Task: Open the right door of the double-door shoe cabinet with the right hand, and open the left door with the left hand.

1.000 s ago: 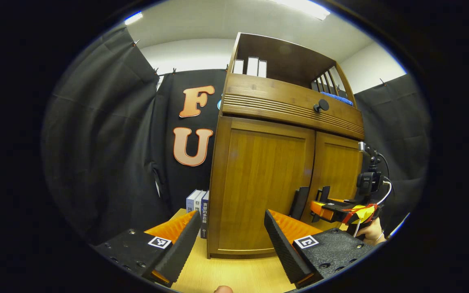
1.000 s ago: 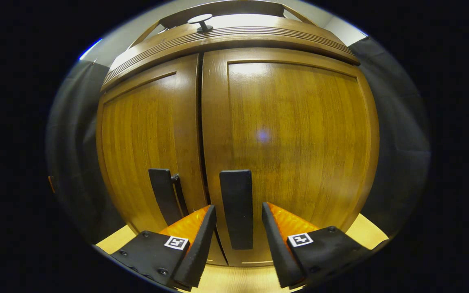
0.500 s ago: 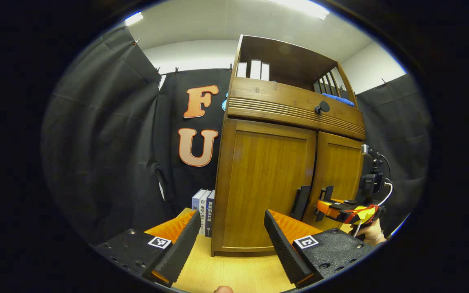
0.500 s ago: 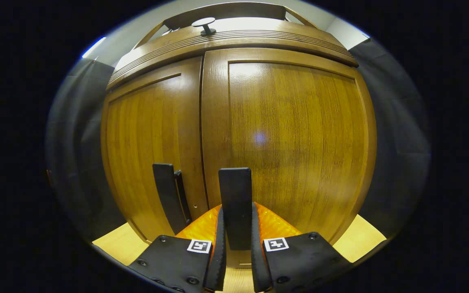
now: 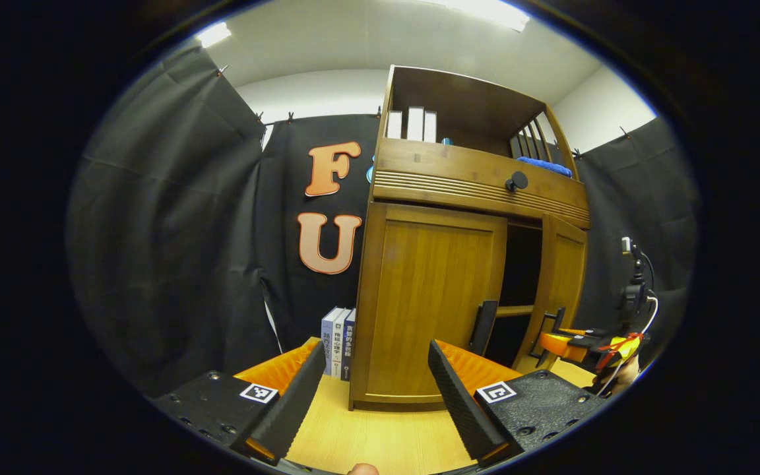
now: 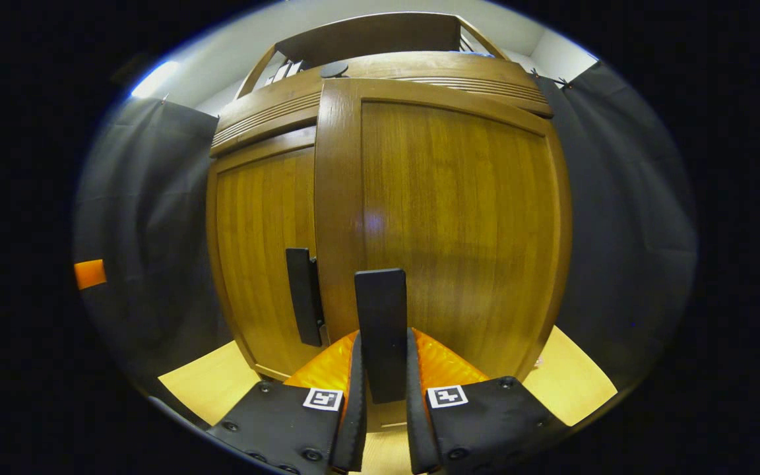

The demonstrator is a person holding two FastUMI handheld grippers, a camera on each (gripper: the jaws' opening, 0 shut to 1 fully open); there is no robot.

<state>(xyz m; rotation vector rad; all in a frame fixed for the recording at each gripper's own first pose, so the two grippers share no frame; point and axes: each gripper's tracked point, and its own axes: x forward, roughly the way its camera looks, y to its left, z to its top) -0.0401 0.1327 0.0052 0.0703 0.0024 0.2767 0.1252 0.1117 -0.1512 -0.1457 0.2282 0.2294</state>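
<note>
The cabinet (image 5: 446, 264) stands upright on the counter (image 5: 380, 439), and its right door (image 6: 446, 224) is partly swung out, a dark gap showing between it and the left door (image 5: 429, 303), which sits flush and shut. The right hand-held gripper (image 6: 383, 389) is clamped on the right handle (image 6: 380, 330), both fingers pressing its sides, so that door looks in hand and its swing is, by my read, only part done. Now the part that matters: the left handle (image 5: 483, 326), a tall upright bar at the left door's inner edge, lies ahead and to the right of the left hand-held gripper (image 5: 373, 389), which hangs wide open with nothing between its fingers, well short of the door. The reach goes forward and rightward, jaws either side of that vertical bar. Room looks fair: bare counter in front, books (image 5: 339, 340) just left of the cabinet, and the right hand-held gripper off at the far side.
</note>
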